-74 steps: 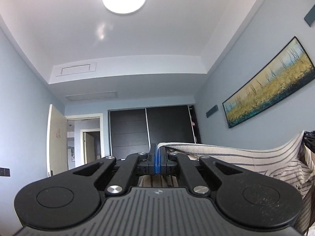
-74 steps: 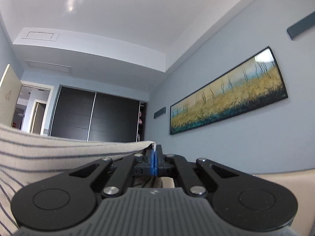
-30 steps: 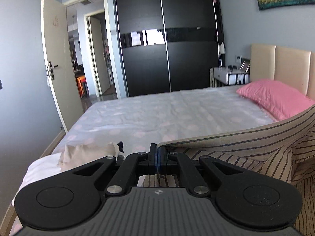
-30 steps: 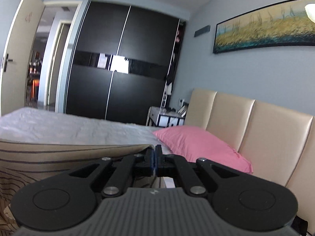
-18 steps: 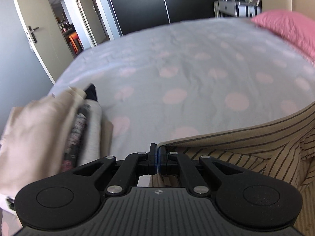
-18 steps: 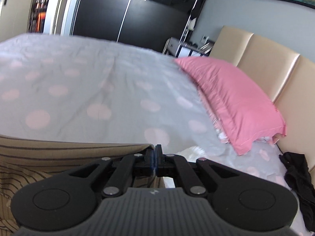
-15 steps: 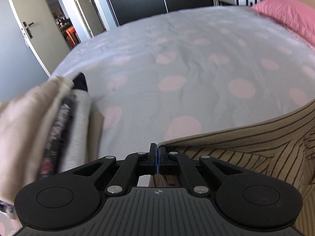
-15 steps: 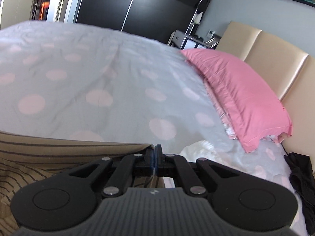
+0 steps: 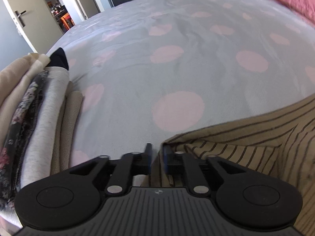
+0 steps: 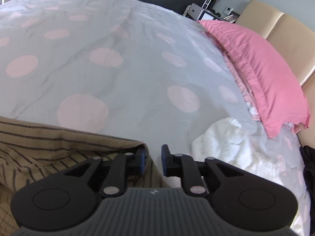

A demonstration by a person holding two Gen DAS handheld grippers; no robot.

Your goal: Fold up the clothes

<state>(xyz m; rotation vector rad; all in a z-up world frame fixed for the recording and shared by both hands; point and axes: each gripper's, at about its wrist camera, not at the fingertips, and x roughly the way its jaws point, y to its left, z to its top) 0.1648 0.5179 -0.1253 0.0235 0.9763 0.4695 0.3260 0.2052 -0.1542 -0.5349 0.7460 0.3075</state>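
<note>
A tan shirt with dark stripes (image 9: 246, 137) lies on the grey bed cover with pink dots (image 9: 177, 59). In the left wrist view its corner sits at my left gripper (image 9: 156, 151), whose jaws stand a little apart around the edge. In the right wrist view the shirt (image 10: 59, 143) spreads to the left, its corner beside my right gripper (image 10: 153, 157), which is open just above the cover (image 10: 118, 59).
A stack of folded clothes (image 9: 31, 108) lies at the left bed edge. A pink pillow (image 10: 261, 68) and a crumpled white garment (image 10: 226, 143) lie to the right, by the beige headboard (image 10: 285, 31). A dark item (image 10: 309, 169) is at far right. An open door (image 9: 29, 19) is at back left.
Both grippers swung down from facing the ceiling to the bed, lowering the shirt onto the cover. Both were shut on the shirt's edge; now both jaws have opened.
</note>
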